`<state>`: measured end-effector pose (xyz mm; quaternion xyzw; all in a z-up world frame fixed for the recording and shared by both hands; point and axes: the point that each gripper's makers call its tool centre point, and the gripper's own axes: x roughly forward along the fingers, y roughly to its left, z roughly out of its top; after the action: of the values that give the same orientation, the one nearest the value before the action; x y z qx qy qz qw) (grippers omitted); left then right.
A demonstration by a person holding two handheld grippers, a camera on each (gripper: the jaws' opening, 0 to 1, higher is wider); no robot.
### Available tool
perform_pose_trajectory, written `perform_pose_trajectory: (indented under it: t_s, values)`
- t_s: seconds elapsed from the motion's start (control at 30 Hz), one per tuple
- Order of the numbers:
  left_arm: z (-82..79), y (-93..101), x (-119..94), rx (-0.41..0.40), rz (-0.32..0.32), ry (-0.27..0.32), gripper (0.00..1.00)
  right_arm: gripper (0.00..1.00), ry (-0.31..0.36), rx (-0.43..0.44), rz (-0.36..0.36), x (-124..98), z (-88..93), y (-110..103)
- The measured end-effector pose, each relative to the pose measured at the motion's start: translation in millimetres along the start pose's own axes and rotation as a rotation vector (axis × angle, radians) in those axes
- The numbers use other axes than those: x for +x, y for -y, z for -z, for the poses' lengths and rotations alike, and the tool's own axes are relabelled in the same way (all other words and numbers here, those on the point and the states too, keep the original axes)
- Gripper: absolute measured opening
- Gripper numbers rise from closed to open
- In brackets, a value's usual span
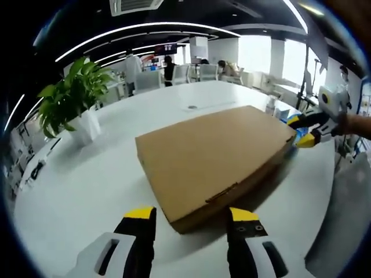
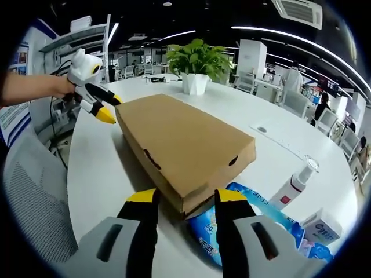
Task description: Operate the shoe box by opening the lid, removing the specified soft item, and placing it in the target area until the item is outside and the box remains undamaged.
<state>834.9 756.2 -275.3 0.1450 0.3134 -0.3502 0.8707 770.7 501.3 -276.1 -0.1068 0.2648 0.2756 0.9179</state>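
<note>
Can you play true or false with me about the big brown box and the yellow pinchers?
1. The shoe box has its lid shut. True.
2. The left hand-held gripper is holding a sock. False: its jaws are open and empty, in front of the box.
3. A potted plant stands on the white table. True.
4. The spray bottle sits on top of the box. False: it is on the table beside it.
5. The right hand-held gripper is open. True.

With the shoe box (image 2: 182, 153) lid shut, I can't see anything inside it. A blue packet (image 2: 232, 229) beside the box is partly tucked under its near corner and behind my right gripper (image 2: 181, 200), its print too blurred to read. The people (image 1: 168, 66) beyond the box are too small to make out.
</note>
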Motion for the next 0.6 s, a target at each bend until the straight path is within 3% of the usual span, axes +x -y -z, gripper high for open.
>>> perform_pose_trajectory:
  t_s: [0.33,0.6]
  values:
    - [-2.6,9.5,-25.3,-0.045,-0.045,0.031,0.68,0.48,0.028,0.06,0.107,-41.7,3.1,21.7]
    - [-17.9,36.3,-52.4,-0.067,-0.046,0.098,0.77,0.58,0.047,0.133,0.198,-85.4,6.7,39.5]
